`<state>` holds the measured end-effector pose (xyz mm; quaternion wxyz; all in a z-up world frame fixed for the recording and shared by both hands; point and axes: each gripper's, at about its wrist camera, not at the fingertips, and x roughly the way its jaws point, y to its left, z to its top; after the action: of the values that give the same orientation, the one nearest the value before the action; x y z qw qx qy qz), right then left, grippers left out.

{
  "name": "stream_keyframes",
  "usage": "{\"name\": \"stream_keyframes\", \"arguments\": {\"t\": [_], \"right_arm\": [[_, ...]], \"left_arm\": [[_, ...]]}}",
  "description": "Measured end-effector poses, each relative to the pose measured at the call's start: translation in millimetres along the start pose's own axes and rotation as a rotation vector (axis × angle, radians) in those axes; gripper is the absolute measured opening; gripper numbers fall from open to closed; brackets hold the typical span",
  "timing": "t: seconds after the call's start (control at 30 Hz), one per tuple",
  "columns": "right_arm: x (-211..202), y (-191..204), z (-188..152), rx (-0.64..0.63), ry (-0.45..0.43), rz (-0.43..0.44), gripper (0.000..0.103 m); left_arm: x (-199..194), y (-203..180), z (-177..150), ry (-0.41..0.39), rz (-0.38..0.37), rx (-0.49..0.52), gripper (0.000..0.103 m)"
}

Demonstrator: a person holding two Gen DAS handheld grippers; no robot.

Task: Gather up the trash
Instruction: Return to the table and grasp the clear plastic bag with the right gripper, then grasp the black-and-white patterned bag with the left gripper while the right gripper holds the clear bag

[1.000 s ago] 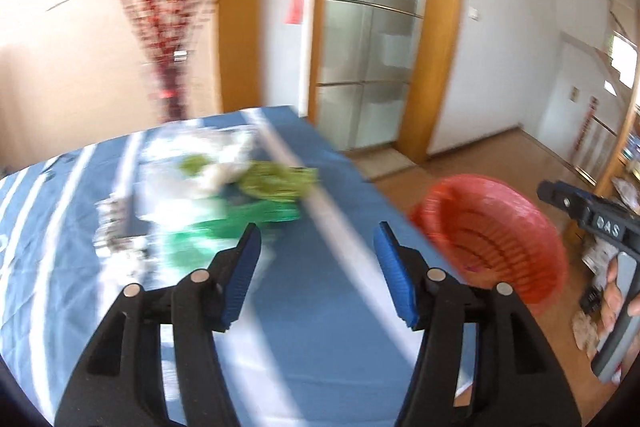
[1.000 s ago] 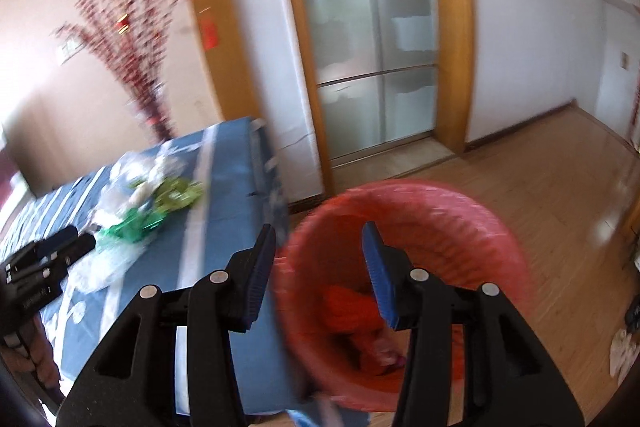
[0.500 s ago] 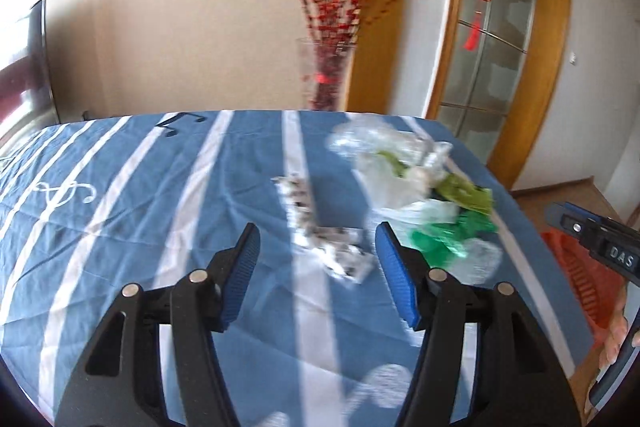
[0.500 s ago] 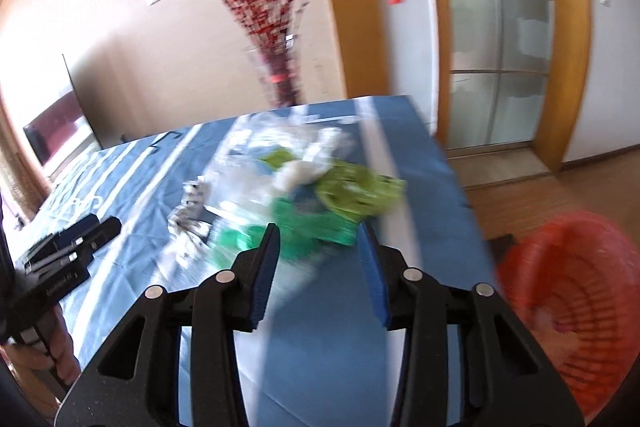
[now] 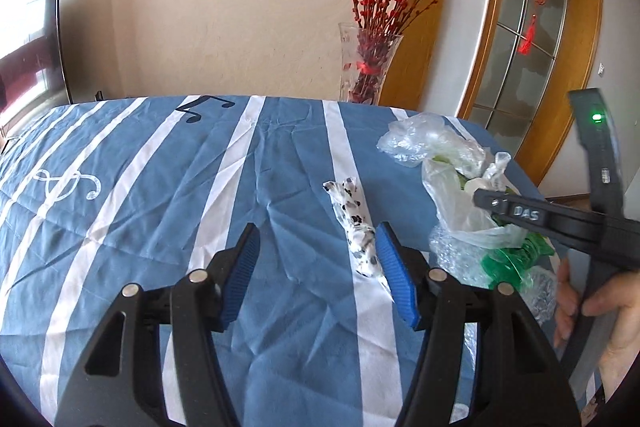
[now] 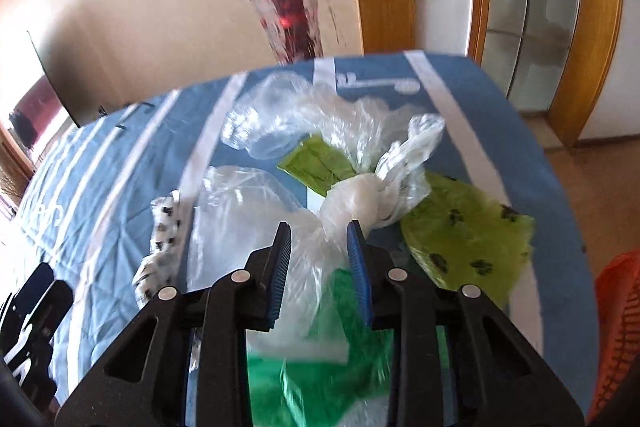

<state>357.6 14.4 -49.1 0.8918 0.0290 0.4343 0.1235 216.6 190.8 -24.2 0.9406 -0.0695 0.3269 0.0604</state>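
Note:
Trash lies on a blue striped tablecloth [image 5: 160,211]. A white wrapper with black paw prints [image 5: 354,223] lies just inside the right finger of my left gripper [image 5: 318,239], which is open, holds nothing and hovers over the cloth. To its right is a pile of plastic bags [image 5: 460,211]. My right gripper [image 6: 318,231] hangs over that pile, jaws closing around the neck of a knotted clear-white bag [image 6: 360,195]; the pads do not visibly press it. A lime green paw-print bag [image 6: 468,235] and dark green plastic [image 6: 320,367] lie beside and under it.
An orange-red basket [image 6: 616,327] stands off the table's right edge on the wooden floor. A glass vase of red branches [image 5: 368,67] stands behind the table's far edge. A hand [image 5: 600,307] holds the right gripper's handle at the right.
Both views swung from the basket and doorway onto the table. The right gripper moved from above the basket to over the bag pile and its jaws narrowed. The left gripper's opening is unchanged.

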Motion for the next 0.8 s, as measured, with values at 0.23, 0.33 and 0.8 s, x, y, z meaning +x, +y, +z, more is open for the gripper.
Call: {"name": "stream_keyframes", "arguments": {"t": [0.23,0.33,0.8], "right_arm": [[17.8,8.6,1.0,-0.051,0.023,-0.013,0.013],[16.6,8.3,-2.2,-0.074,0.004,-0.010,0.006],[-58.0,-8.0,-4.3,-0.088,-0.259,0.053,0.003]], "left_arm": [[18.8,-4.4,0.7,0.032,-0.014,-0.011,0.059],[24.3,-6.7,-1.7,0.051,-0.027,-0.022,0.059],[34.3,-23.9,-1.3,0.098,-0.074,-0.020,0.059]]}}
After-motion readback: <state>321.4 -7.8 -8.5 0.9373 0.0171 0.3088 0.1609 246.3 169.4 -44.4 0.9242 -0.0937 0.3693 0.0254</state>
